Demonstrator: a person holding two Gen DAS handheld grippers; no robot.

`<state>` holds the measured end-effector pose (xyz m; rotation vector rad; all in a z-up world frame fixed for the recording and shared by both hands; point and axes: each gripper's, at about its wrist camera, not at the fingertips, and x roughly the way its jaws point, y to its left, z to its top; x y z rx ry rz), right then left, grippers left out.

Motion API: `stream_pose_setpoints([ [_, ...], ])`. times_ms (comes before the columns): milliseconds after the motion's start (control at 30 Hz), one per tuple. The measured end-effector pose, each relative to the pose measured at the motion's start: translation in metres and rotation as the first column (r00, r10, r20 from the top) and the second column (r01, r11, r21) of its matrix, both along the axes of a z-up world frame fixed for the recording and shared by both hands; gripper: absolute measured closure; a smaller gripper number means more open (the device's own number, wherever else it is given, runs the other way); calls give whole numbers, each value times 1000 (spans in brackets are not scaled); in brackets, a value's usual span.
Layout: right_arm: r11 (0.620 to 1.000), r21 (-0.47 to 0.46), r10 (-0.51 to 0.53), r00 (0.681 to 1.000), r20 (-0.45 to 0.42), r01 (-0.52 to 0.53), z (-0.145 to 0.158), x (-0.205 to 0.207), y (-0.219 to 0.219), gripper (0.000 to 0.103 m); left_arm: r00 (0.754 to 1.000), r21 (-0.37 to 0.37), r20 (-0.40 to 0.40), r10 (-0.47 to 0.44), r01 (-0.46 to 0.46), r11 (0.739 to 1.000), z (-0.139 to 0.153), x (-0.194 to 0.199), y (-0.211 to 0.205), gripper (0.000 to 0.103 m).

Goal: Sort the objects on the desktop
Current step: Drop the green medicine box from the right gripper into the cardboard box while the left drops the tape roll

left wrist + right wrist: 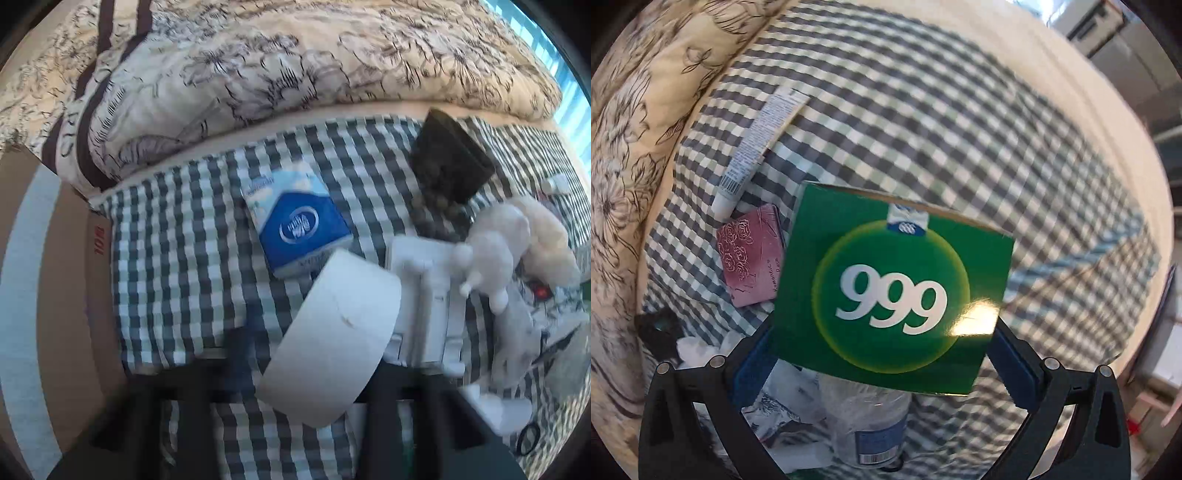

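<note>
Over the bed: both tongs hang above a grey-and-white checked sheet, each with something in its grip.
Far edge: a floral quilt is heaped along the far side of the sheet; in the right wrist view it runs down the left side.
Left edge: a cardboard box with white tape strips butts against the sheet's left end.
Open room, left view: bare checked sheet lies between the cardboard box and a blue-and-white tissue pack.
Open room, right view: the far and right part of the sheet is bare up to its pale border.
Left tongs: pinching a white tape roll, tilted, its near rim between the dark fingers; the frame is blurred there.
Near the roll: the tissue pack lies just beyond it on the sheet; a white plastic rack sits just to its right, beside a white plush toy.
Farther right: a dark case rests near the quilt's edge.
Right tongs: pressed on the sides of a green "999" box, held above the sheet, face toward the camera, slightly skewed.
Blue pads: against the box's lower left and right edges.
Left of the box: a pink rose-printed tin and, beyond it, a white tube lie on the sheet.
Under the box: a clear plastic bottle and crumpled wrappers lie near.
</note>
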<state>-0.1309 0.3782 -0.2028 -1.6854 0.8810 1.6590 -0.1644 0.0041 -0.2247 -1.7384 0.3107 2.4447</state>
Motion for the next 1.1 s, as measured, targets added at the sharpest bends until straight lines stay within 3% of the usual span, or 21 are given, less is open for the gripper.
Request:
stream_pose_setpoints([
  [133, 996, 61, 69, 998, 5, -69, 12, 5, -10, 8, 1000, 34, -19, 7, -7, 999, 12, 11, -12, 84],
  [267, 987, 93, 136, 990, -39, -131, 40, 17, -25, 8, 995, 93, -76, 59, -52, 994, 45, 26, -28, 84],
  [400, 968, 110, 237, 967, -94, -226, 76, 19, -47, 8, 985, 154, -130, 114, -94, 984, 98, 40, -36, 84],
  [500, 942, 118, 330, 931, -159, -314, 116, 12, -71, 8, 971, 195, -181, 159, -123, 973, 144, 49, -50, 84],
  [600, 898, 135, 440, 866, -238, -419, 150, 2, -113, 8, 956, 235, -206, 210, -160, 959, 184, 52, -70, 84],
  [700, 848, 125, 526, 789, -318, -515, 181, -9, -167, 8, 935, 221, -259, 242, -187, 957, 220, 57, -99, 84],
  [800, 774, 114, 612, 687, -392, -623, 210, -14, -238, 8, 912, 200, -298, 282, -229, 953, 240, 63, -131, 84],
  [933, 670, 111, 696, 568, -440, -734, 228, -19, -329, 8, 882, 146, -305, 359, -329, 933, 245, 71, -188, 84],
  [1033, 595, 90, 739, 499, -452, -799, 223, -13, -387, 8, 865, 138, -281, 416, -393, 909, 235, 76, -226, 84],
  [1100, 561, 67, 755, 476, -452, -825, 215, -11, -416, 8, 859, 120, -264, 440, -423, 898, 223, 81, -244, 84],
])
